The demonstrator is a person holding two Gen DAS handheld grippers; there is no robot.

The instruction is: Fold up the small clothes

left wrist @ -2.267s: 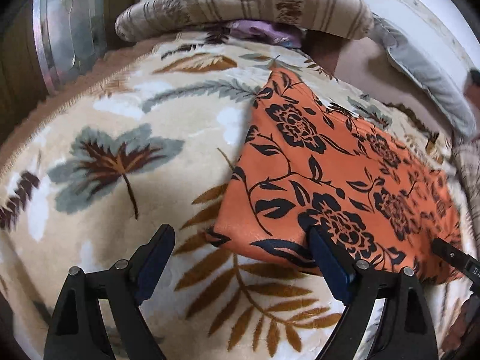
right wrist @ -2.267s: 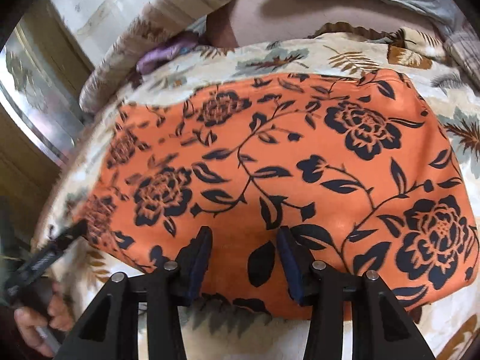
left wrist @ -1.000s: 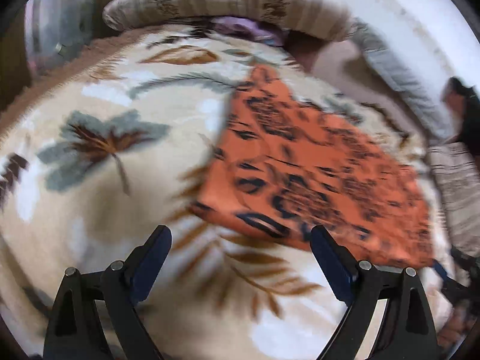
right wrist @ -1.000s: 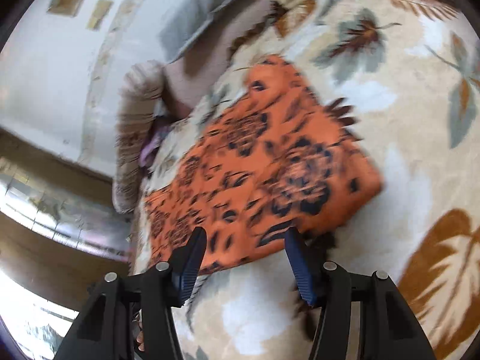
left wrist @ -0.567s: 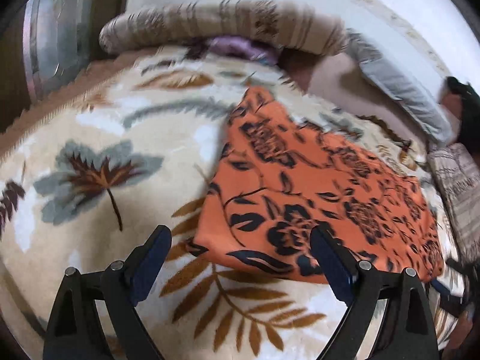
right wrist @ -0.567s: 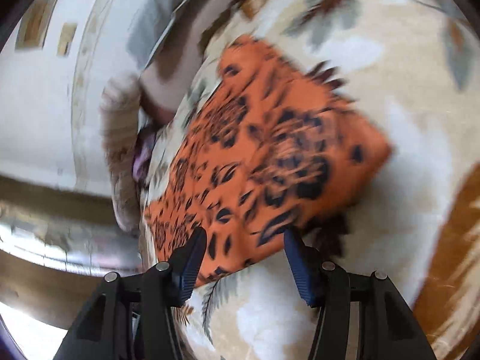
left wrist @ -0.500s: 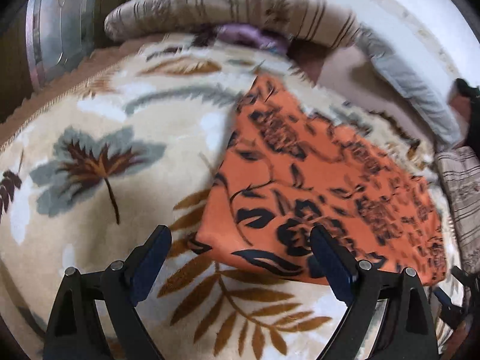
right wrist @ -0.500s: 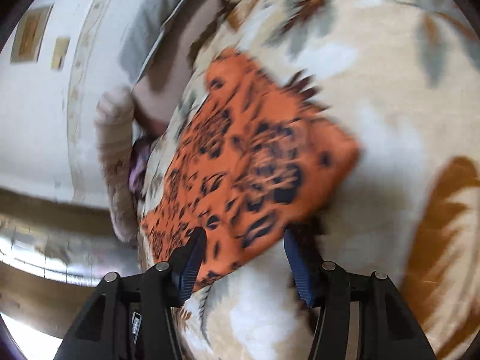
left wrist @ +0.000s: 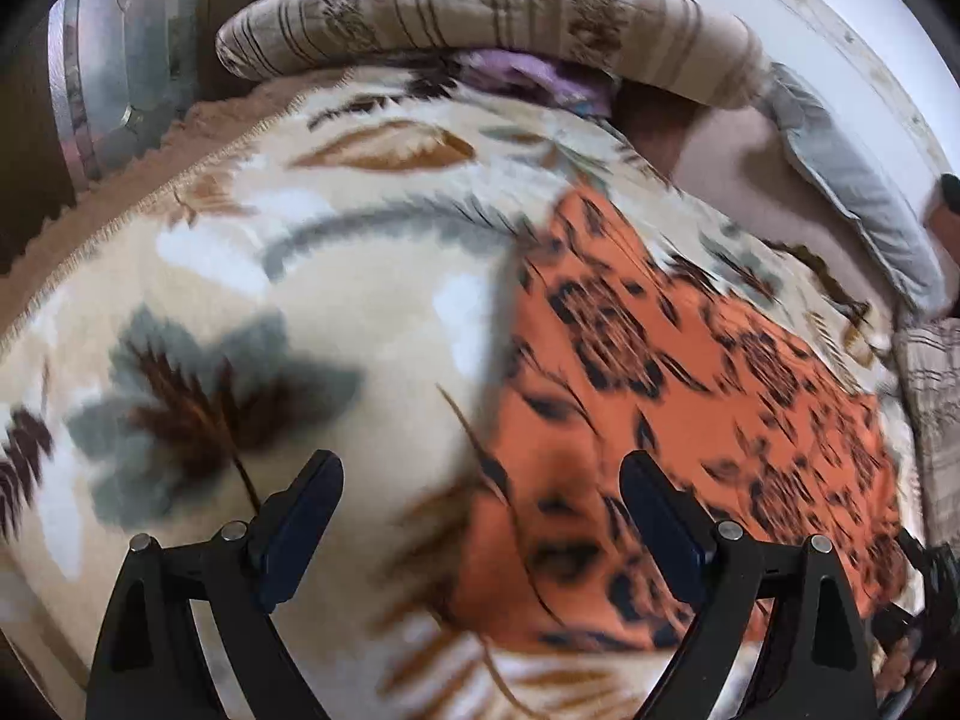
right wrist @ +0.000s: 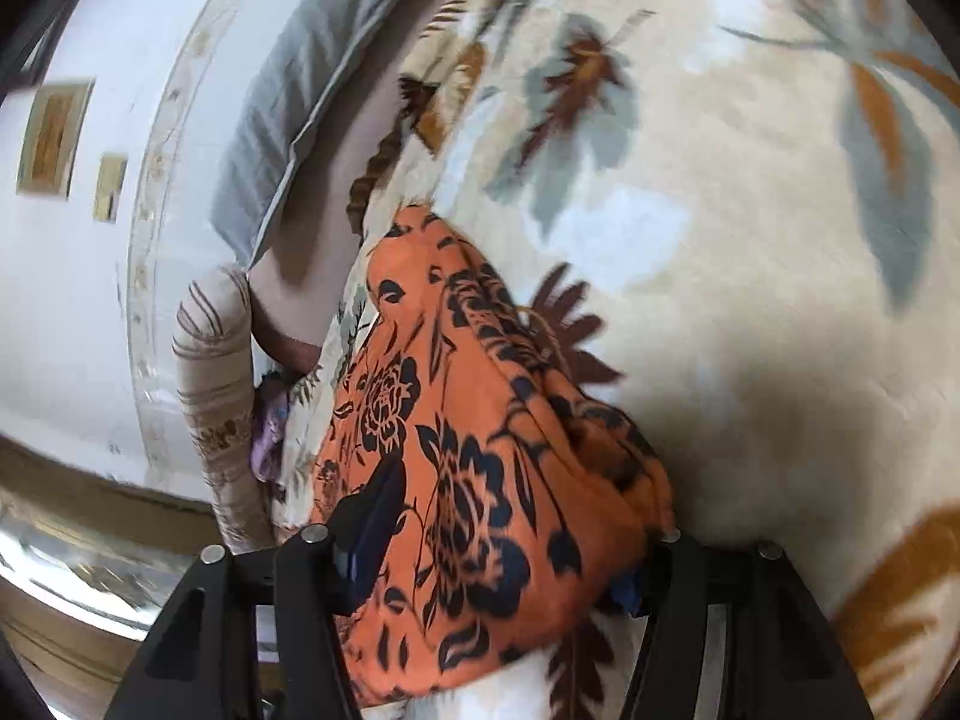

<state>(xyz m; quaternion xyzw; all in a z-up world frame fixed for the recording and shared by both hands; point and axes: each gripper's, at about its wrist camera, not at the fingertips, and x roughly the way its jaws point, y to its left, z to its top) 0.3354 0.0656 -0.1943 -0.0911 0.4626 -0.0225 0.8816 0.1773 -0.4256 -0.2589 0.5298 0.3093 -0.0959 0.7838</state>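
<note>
An orange garment with a black flower print [left wrist: 690,396] lies folded flat on a cream leaf-patterned blanket [left wrist: 300,300]. My left gripper [left wrist: 480,516] is open, just above the garment's near left corner, its right finger over the cloth. In the right wrist view the garment [right wrist: 480,468] fills the space between the fingers of my right gripper [right wrist: 510,540]; its near corner bunches up there. The jaws stand apart around the cloth and the right finger is hidden by it, so a grip cannot be judged.
A striped beige bolster [left wrist: 480,18] and a grey pillow [left wrist: 852,192] lie along the white wall at the bed's far side. A purple cloth [left wrist: 528,75] sits under the bolster. A wood and metal frame [left wrist: 102,78] stands far left.
My right gripper has moved forward onto the garment's corner, so cloth now lies between its fingers. My left gripper has moved closer to the garment's near left corner.
</note>
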